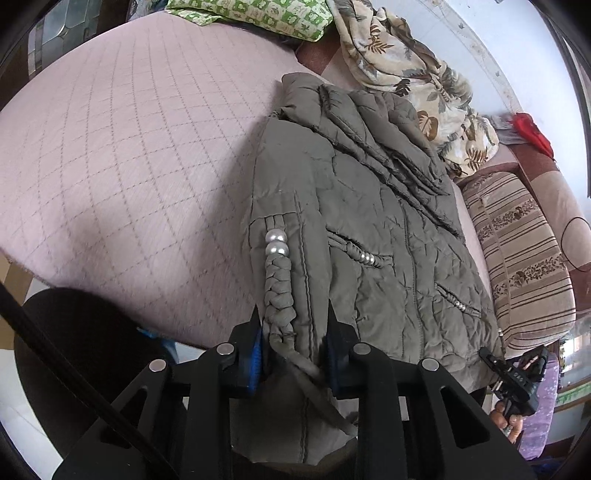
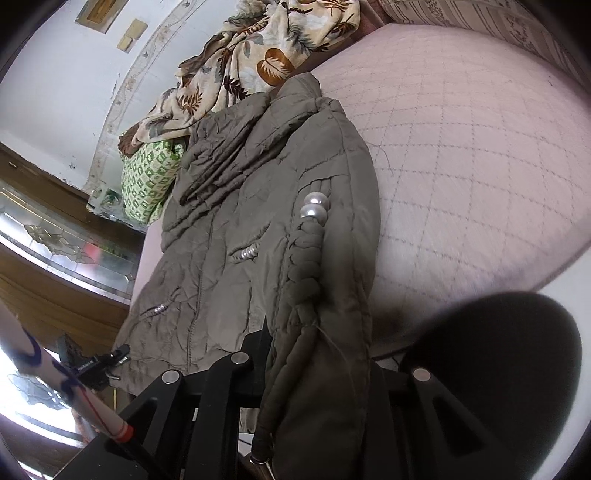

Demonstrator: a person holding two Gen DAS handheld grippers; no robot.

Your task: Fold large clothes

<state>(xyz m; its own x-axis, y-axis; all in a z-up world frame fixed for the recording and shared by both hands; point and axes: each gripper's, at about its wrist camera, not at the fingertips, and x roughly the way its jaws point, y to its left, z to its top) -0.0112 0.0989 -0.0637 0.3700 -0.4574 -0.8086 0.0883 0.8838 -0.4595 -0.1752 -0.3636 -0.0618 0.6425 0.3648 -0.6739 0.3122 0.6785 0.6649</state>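
Note:
An olive padded jacket lies flat on the pink quilted bed, collar toward the far side. In the left wrist view my left gripper is shut on the cuff of the sleeve with braided trim and two pearls, on the jacket's left side. My right gripper shows small at the jacket's right hem corner. In the right wrist view my right gripper is shut on the other pearl-trimmed sleeve, which drapes over and hides its right finger. The jacket body spreads to the left, with my left gripper at its hem.
A leaf-print blanket and a green patterned pillow lie bunched beyond the collar. A striped cushion lies along the jacket's right side. A dark round object sits close to the bed's near edge. Wooden furniture with glass panels stands at the left.

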